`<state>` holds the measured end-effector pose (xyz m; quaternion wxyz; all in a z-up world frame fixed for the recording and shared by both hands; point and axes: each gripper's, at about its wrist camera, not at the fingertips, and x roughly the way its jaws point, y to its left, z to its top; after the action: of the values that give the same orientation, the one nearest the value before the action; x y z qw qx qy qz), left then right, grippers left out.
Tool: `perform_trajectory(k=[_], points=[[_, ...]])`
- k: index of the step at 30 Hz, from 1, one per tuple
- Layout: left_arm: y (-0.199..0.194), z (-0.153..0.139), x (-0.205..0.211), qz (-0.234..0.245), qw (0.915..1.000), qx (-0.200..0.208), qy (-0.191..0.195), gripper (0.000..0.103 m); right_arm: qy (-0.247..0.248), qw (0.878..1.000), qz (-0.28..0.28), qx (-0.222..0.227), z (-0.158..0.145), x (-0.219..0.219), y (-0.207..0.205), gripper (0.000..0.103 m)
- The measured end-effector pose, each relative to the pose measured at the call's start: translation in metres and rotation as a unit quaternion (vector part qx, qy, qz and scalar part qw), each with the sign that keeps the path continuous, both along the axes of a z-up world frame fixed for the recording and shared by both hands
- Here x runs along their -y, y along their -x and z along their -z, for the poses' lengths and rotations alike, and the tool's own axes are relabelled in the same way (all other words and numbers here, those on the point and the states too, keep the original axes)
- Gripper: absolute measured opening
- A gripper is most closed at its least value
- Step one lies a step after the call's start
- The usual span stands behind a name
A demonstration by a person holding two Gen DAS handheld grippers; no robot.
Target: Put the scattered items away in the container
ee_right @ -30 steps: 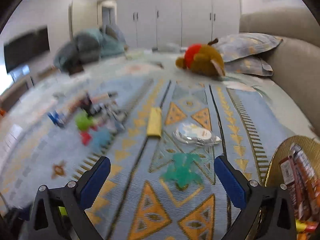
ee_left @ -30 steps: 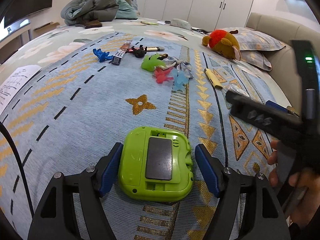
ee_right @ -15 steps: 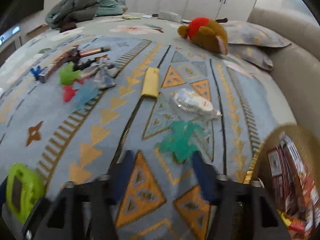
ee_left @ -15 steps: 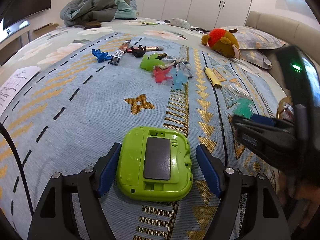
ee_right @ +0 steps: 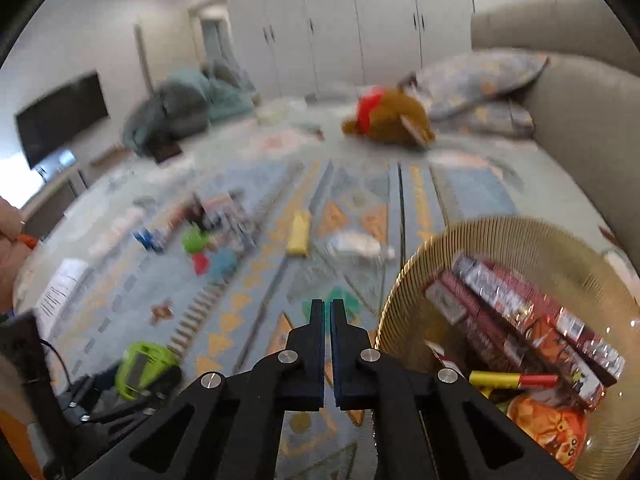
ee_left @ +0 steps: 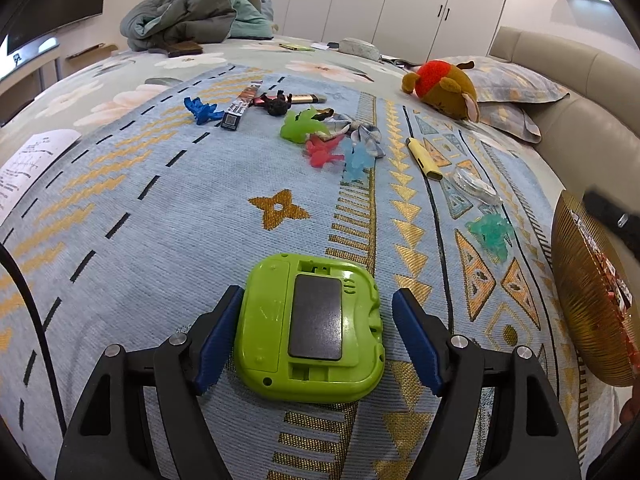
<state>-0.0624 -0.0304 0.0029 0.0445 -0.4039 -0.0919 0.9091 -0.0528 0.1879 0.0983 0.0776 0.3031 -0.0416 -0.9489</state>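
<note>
The green toy (ee_left: 310, 328) lies on the bed rug (ee_left: 160, 240) between the left gripper's (ee_left: 316, 338) parted fingers. The right gripper (ee_right: 327, 312), fingers together, hovers beside the gold bowl (ee_right: 404, 280) holding snack boxes (ee_right: 520, 312).

On the patterned blue blanket (ee_left: 168, 216) lies one lime-green plastic handheld game (ee_left: 310, 326), near. Far off sit five small translucent rubbery figures: one blue (ee_left: 202, 110), one green (ee_left: 302, 128), one red (ee_left: 322, 152), one pale blue (ee_left: 356, 160), and to the right one teal (ee_left: 492, 234). One yellow bar (ee_left: 424, 159), one clear plastic packet (ee_left: 474, 188), one brown-and-red plush toy (ee_left: 442, 88), one ribbed gold bowl (ee_left: 580, 300).
</note>
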Motion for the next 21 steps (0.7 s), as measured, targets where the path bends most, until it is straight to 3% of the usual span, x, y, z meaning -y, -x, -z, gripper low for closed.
perform_trajectory(k=[1, 3, 5, 12, 14, 16, 18, 21], points=[[0.0, 0.0, 0.0, 0.0, 1.0, 0.0, 0.001, 0.074, 0.005, 1.0, -0.021, -0.009, -0.002, 0.005, -0.001, 0.011], [0.0, 0.0, 0.0, 0.0, 1.0, 0.0, 0.001, 0.074, 0.004, 0.998, -0.066, 0.011, 0.003, 0.024, 0.005, 0.057], [0.001, 0.0, 0.001, 0.0, 1.0, 0.0, -0.003, 0.074, -0.002, 0.996, -0.086, 0.03, 0.015, 0.046, 0.015, 0.075], [0.0, 0.0, 0.001, 0.001, 1.0, -0.001, -0.005, 0.074, -0.151, 0.987, 0.017, 0.054, 0.06, 0.085, 0.062, 0.083], [0.0, 0.0, 0.001, 0.001, 1.0, -0.001, -0.004, 0.074, -0.212, 0.975, 0.031, 0.068, 0.073, 0.092, 0.08, 0.085], [0.001, 0.0, 0.001, 0.002, 1.0, 0.0, -0.004, 0.074, -0.261, 0.957, 0.035, 0.12, 0.093, 0.094, 0.1, 0.093], [0.0, 0.0, 0.001, 0.002, 1.0, -0.001, -0.004, 0.074, -0.257, 0.957, 0.042, 0.126, 0.092, 0.089, 0.108, 0.1], [0.0, 0.0, 0.001, 0.002, 1.0, 0.0, -0.004, 0.074, -0.2, 0.966, 0.047, 0.155, 0.089, 0.076, 0.112, 0.096]])
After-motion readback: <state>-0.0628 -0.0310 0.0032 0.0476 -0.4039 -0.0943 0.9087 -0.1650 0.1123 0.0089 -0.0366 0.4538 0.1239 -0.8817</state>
